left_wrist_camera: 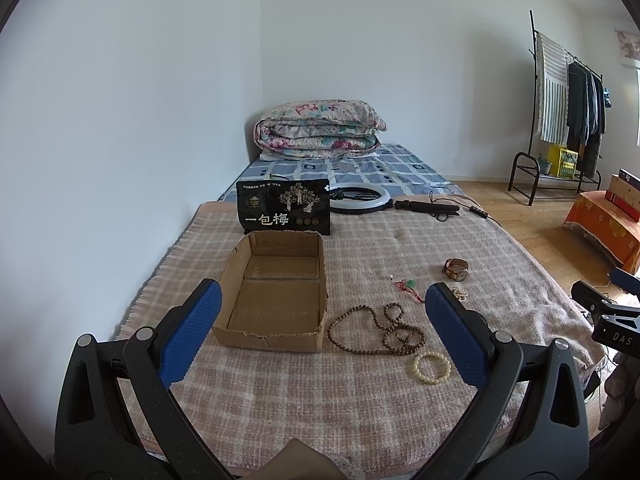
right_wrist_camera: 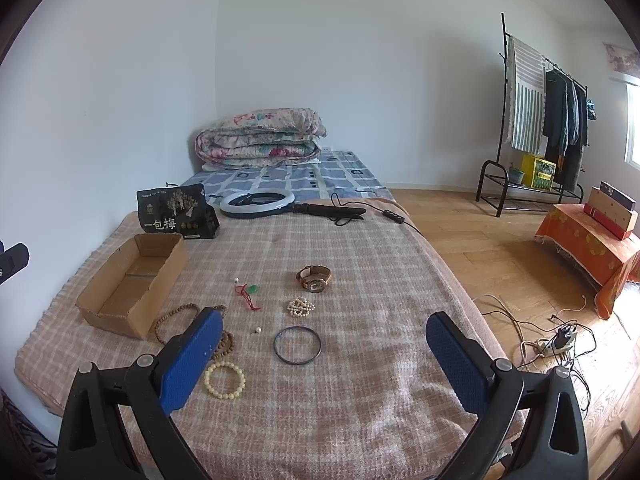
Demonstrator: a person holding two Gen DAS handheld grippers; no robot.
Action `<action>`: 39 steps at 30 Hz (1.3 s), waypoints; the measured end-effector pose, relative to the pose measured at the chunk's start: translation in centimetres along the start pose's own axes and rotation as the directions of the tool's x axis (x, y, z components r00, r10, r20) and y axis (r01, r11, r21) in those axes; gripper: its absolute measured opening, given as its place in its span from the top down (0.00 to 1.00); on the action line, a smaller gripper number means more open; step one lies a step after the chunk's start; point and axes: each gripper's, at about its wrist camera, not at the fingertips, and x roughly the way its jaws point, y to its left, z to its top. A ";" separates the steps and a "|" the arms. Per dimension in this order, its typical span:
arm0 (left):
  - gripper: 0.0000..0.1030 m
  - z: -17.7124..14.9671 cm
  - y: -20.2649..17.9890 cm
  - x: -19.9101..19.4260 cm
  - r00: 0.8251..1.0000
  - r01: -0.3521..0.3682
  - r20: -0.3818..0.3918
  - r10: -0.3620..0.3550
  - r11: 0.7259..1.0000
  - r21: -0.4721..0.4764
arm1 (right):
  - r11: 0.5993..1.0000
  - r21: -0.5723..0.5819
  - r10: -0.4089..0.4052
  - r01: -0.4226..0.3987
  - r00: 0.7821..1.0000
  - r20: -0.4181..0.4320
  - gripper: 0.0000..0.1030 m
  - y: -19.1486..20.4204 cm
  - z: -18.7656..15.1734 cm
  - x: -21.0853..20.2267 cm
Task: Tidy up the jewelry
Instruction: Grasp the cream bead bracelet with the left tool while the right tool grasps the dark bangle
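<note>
We're at the start: both tongs, left [left_wrist_camera: 323, 328] and right [right_wrist_camera: 324, 350], gape wide and empty. Jewelry's scattered on the bed beside the empty cardboard box [left_wrist_camera: 276, 292]; probably grab the bangle [right_wrist_camera: 297, 345] first.

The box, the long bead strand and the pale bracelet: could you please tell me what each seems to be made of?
Box: plain brown corrugated cardboard, matte, with a ragged torn front rim.
Long bead strand: small dull brown round beads, probably wood or seed; too small to be sure.
Pale bracelet: cream, slightly glossy round beads, perhaps resin, bone or stone; the look leaves it open.
</note>
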 end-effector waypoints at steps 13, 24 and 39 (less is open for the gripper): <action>0.00 0.3 -0.2 3.7 0.994 0.046 -0.101 -0.037 0.995 0.088 | 0.994 -0.111 0.003 -0.010 0.998 -0.064 0.00 -0.9 1.3 2.4; 0.00 -1.5 -3.6 8.4 0.945 0.231 -0.264 -0.194 0.966 0.117 | 0.972 -0.137 0.149 -0.189 0.954 -0.262 0.00 -1.3 0.9 11.4; 0.17 -8.1 -8.7 16.1 0.838 0.286 -0.492 -0.236 0.958 0.027 | 0.947 -0.150 0.189 -0.283 0.871 -0.453 0.00 -2.2 -2.8 20.9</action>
